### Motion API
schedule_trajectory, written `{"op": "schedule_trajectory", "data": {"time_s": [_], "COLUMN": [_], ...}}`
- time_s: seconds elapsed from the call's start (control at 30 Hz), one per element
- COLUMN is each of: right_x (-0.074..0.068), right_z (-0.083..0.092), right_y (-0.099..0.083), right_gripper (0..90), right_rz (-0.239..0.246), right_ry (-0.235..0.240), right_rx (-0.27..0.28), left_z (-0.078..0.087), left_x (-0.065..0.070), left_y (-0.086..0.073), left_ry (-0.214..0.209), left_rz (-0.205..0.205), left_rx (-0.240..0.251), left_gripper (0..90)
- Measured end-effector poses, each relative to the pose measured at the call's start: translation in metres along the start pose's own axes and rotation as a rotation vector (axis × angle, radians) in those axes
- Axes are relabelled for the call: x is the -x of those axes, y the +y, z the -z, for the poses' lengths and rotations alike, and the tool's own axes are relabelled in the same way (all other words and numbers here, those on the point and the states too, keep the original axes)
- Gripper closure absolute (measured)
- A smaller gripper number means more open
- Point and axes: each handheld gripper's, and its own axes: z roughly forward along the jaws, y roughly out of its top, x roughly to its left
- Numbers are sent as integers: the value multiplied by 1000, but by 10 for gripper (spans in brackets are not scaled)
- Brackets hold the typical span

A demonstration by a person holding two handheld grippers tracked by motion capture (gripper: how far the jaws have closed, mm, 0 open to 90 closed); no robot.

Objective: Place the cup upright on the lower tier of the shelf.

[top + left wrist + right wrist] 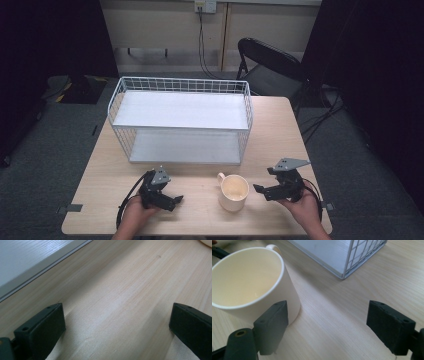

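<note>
A cream mug stands upright and empty on the wooden table, its handle pointing toward the rack; in the right gripper view the cream mug looms just beyond the left jaw. My right gripper is open, just right of the mug, nothing between its jaws; in its own view the right gripper spans bare wood. My left gripper lies low on the table left of the mug, open; in its own view the left gripper spans bare wood.
A white two-tier wire rack stands at the table's middle back; its corner is near in the right gripper view, its base edge in the left gripper view. A black folding chair stands behind the table.
</note>
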Motion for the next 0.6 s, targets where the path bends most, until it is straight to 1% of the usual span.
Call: {"op": "schedule_trajectory", "data": {"time_s": [0.17, 0.23, 0.27, 0.3, 0.6], "right_x": [-4, -4, -5, -5, -8], "right_z": [-2, -2, -2, -2, 3], "right_y": [7, 7, 10, 10, 23], "right_gripper": [170, 169, 169, 169, 170], "right_rz": [9, 9, 4, 4, 12], "right_ry": [13, 13, 24, 24, 32], "right_rx": [-1, -2, 6, 6, 22], "left_z": [0, 0, 0, 0, 0], "left_x": [0, 0, 0, 0, 0], "left_y": [0, 0, 0, 0, 0], "left_ry": [0, 1, 1, 1, 1], "left_rz": [0, -1, 0, 0, 4], "left_rx": [0, 0, -1, -1, -1], "left_gripper": [0, 0, 0, 0, 0]}}
